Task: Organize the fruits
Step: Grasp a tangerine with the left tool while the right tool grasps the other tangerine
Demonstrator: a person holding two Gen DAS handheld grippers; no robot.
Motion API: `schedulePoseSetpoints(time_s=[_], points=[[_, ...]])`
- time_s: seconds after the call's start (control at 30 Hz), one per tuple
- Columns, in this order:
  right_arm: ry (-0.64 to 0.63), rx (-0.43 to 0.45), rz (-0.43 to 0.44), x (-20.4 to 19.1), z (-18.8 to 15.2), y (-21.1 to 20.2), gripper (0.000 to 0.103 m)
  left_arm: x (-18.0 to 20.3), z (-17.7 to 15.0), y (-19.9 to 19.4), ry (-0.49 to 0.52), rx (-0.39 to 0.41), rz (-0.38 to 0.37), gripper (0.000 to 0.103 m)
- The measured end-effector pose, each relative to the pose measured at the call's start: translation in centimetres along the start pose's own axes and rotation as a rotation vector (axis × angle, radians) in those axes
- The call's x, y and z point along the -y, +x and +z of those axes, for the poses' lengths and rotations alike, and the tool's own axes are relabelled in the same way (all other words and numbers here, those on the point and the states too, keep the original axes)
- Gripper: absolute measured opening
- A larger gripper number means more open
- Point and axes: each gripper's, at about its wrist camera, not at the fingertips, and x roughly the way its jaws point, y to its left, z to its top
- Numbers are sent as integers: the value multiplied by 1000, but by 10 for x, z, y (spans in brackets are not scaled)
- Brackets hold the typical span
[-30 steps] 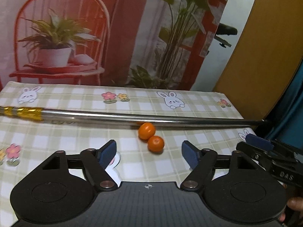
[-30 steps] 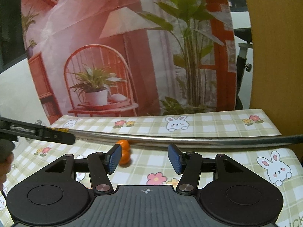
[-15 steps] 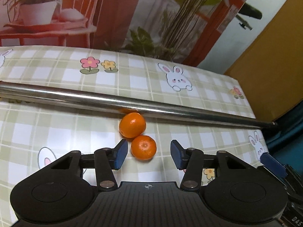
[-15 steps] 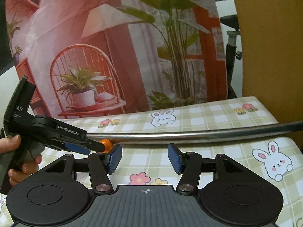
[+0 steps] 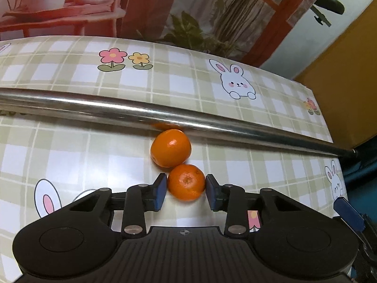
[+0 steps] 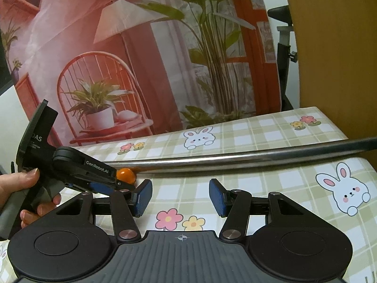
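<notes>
In the lower centre of the left wrist view, our left gripper point(image 5: 186, 189) had its blue pads against both sides of the near small orange mandarin point(image 5: 186, 182), closed onto it on the checked rabbit-print tablecloth point(image 5: 70, 155), we judged so it could be lifted. A second round orange mandarin point(image 5: 170, 147) touched it just above, resting against the long shiny steel rod point(image 5: 235, 127), which likely stopped it rolling. Our right gripper point(image 6: 180, 197) waited at lower centre, spread wide and holding nothing.

From the right wrist, the left gripper point(image 6: 122, 186) hid most of one tangerine point(image 6: 126, 175), while the steel pole point(image 6: 235, 159) ran off-frame.
</notes>
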Motion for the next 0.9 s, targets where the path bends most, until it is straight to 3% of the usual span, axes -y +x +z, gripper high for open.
schedulePoseSetpoints(time_s=[0.2,0.43,0.73,0.9], points=[[1,-18,10,-2,2,4,51,2,-5,-8,20,18,-4,36],[-47,-23,39,-17,8,15,51,-13,-17,-51,30,122,-20,36],[-163,-1,127,-57,30,51,51,-51,-43,-108,40,268,71,36],[-262,-57,174,-83,35,85,49,-69,-61,-127,12,309,94,36]])
